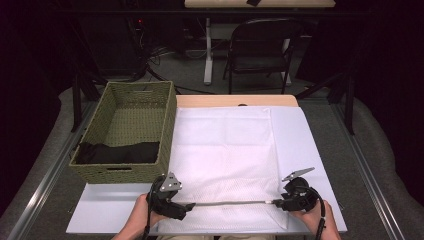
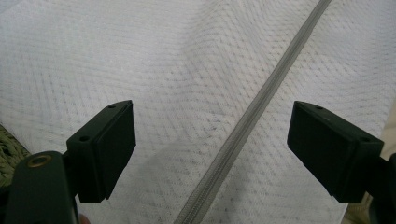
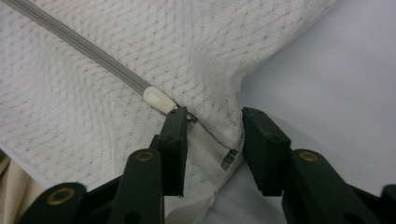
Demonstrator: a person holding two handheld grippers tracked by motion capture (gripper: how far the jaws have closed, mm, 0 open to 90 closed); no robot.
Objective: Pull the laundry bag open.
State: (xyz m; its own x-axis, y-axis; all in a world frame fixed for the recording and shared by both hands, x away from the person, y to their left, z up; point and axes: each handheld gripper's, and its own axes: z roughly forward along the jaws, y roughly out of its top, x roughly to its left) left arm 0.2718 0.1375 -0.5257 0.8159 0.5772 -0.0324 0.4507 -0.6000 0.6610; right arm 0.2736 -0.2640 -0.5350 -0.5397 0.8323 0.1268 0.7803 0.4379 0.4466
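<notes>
A white mesh bag (image 1: 225, 150) lies flat on the table, its grey zipper (image 1: 230, 203) running along the near edge. My left gripper (image 1: 187, 205) is at the zipper's left end. In the left gripper view it (image 2: 212, 144) is open wide, and the zipper (image 2: 252, 116) crosses between its jaws untouched. My right gripper (image 1: 277, 202) is at the zipper's right end. Its jaws (image 3: 215, 140) straddle the bag's corner (image 3: 219, 135) with a gap left, next to the cream zipper pull (image 3: 156, 99). I cannot see the pads pinching the fabric.
A green woven basket (image 1: 167, 130) stands at the left of the table with a black cloth (image 1: 120, 152) in its near end. A white sheet (image 1: 305, 145) covers the table under the bag. A folding chair (image 1: 260, 50) stands beyond the far edge.
</notes>
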